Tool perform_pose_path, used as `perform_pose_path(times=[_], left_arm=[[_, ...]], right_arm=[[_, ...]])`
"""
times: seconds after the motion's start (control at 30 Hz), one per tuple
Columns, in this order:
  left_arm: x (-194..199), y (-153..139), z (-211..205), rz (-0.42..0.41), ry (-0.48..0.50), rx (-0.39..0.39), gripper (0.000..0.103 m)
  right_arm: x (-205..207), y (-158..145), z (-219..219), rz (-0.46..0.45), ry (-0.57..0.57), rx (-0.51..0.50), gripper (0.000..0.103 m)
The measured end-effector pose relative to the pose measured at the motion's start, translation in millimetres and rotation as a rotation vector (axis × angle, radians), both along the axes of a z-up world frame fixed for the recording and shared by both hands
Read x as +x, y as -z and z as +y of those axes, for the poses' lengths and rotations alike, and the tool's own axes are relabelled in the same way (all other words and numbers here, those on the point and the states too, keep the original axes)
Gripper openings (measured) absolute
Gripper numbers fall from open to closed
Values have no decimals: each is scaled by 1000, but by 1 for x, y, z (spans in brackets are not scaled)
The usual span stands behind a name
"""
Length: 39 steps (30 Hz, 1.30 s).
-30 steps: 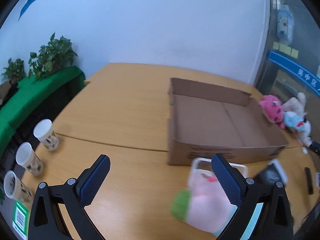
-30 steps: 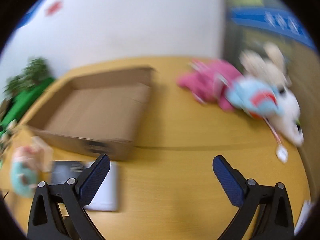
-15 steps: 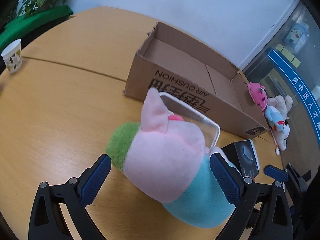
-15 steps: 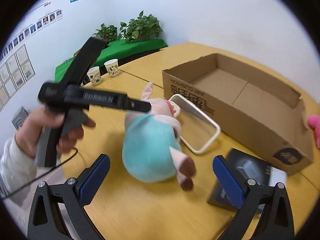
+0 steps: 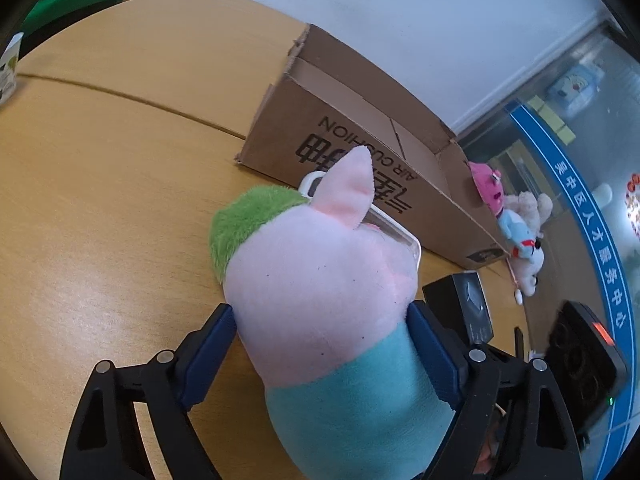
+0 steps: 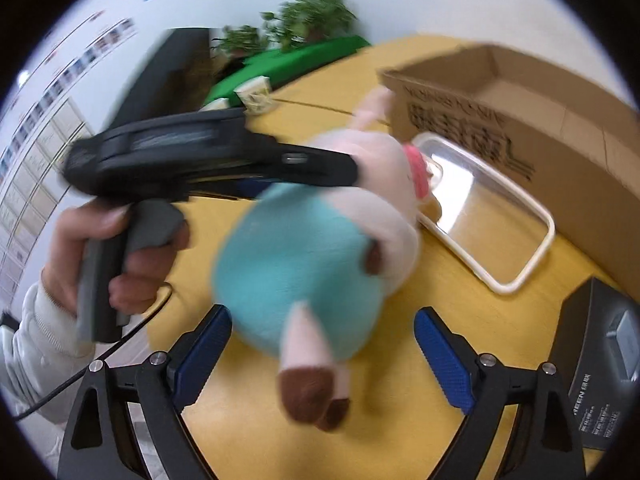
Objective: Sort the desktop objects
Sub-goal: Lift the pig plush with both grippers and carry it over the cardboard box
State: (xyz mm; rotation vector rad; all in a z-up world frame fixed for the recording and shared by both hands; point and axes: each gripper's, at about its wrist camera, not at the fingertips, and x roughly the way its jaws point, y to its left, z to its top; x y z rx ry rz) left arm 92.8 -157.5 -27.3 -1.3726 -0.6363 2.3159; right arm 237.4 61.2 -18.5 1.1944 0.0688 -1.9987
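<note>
A: Plush pig, pink head and teal body, fills the lower middle of the left wrist view and lies on the wooden table. The left gripper has just been closing on it; both blue pads sit against its sides where pink meets teal, so I read that as a soft grip on the pig.

B: And the right gripper?

A: Its jaws have just been narrowing too, but they stand wide, with the pig's legs between them and a gap to each pad. Nothing is held there.

B: What could go wrong?

A: The plush squashes, so I judge the left grip may slide off the rounded head when lifted. If both grippers clamp, they could pull the toy against each other.

B: Anything nearby at risk?

A: The white-framed mirror lies touching the pig's snout, just right of centre in the right wrist view. A dragged lift could sweep it against the cardboard box behind it, upper right. The black box at the right edge is near the right gripper's outer finger and could be knocked.
</note>
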Motion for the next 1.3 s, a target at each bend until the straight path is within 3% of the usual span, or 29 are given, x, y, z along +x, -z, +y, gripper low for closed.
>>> perform_pose_path(times=[0.13, 0.4, 0.63, 0.77, 1.0, 1.17, 1.3], left_arm=[[3, -4, 7, 2, 48, 2, 72], [19, -27, 19, 51, 61, -49, 62], [6, -110, 34, 265, 99, -69, 61], [-21, -164, 54, 403, 139, -87, 61], [-86, -244, 76, 564, 181, -54, 61], [-148, -279, 87, 589, 184, -57, 61], [-208, -269, 92, 537, 199, -35, 61]], right_arm=[[-3, 13, -17, -85, -67, -42, 82], [-2, 11, -24, -100, -67, -125, 68], [-21, -47, -20, 37, -35, -202, 68], [-51, -93, -12, 159, -13, -199, 68], [-125, -174, 1, 327, 52, -169, 68], [-190, -207, 0, 363, 72, -154, 68], [-254, -205, -6, 327, 85, -142, 68]])
